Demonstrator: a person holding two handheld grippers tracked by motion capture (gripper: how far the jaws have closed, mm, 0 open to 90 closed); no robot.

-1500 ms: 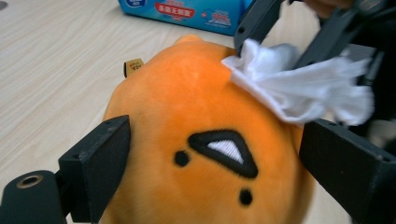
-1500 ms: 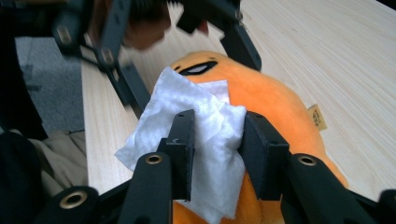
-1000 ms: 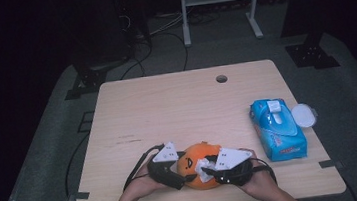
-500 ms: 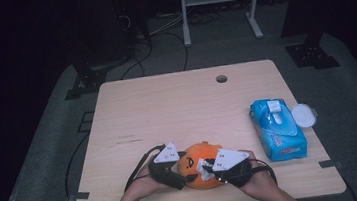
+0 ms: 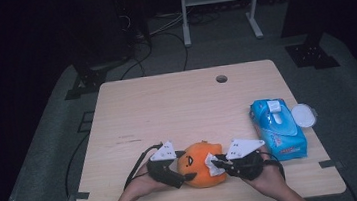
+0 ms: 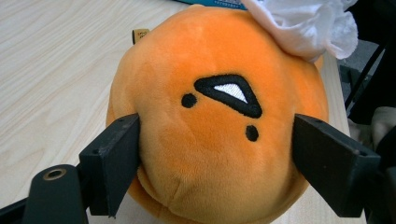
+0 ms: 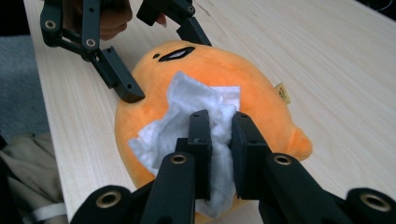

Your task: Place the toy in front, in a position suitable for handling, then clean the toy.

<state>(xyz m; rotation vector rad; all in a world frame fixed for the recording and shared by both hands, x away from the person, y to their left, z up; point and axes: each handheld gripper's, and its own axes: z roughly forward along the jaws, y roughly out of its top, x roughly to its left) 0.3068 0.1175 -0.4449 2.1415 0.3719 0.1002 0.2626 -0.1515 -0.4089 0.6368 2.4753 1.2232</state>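
Two claws work here: our left claw (image 5: pixel 174 174) clamps the soft orange plush (image 6: pixel 210 121) at the surface's (image 5: pixel 177 105) six o'clock edge; our right claw (image 7: pixel 219 123), just closing, pinches a limp white wipe (image 7: pixel 187 112) against it. Both squash easily; we grip the plush's sides.

- The plush (image 6: pixel 205 121) is cut off at the bottom edge of the left gripper view, so its underside is hidden.
- The wipe (image 7: pixel 187 126) runs between the right tool (image 7: pixel 218 135) jaws, which hide its middle.
- The print on the plush's tag (image 7: pixel 282 92) is too small to read.
- Both forearms leave the high view at its bottom edge.
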